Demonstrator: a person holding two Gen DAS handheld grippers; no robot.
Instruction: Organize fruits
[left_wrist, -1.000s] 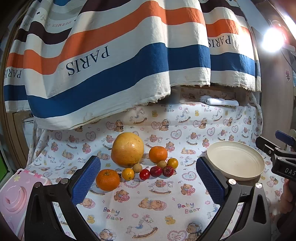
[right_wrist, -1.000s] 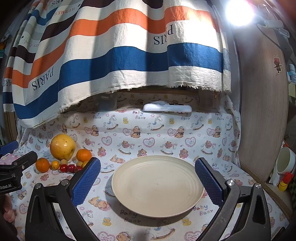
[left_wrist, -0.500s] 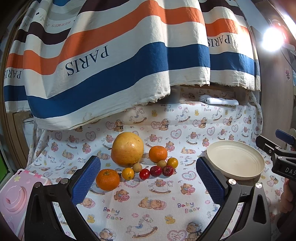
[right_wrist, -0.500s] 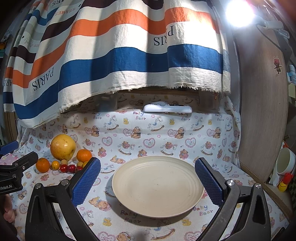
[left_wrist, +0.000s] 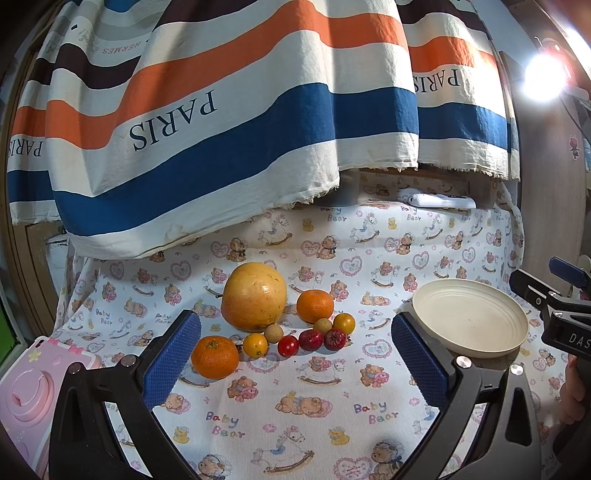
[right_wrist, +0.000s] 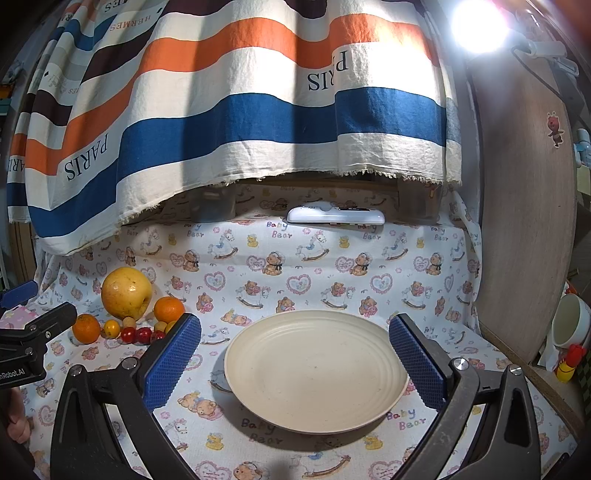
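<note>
Nearest, both grippers hover with jaws apart and empty: the left gripper (left_wrist: 295, 354) before the fruit, the right gripper (right_wrist: 295, 354) over the empty plate (right_wrist: 314, 373) toward the surface's right edge. Farther back, small fruits (left_wrist: 288, 345) crowd a mandarin (left_wrist: 215, 357), an orange (left_wrist: 315, 305) and a grapefruit (left_wrist: 254, 301). Wide jaws could nudge neighbours rolling across the soft cloth (left_wrist: 314, 406).

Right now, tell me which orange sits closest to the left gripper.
The front orange, just inside the left gripper, beside its left finger; the other orange sits farther back by the grapefruit.
</note>
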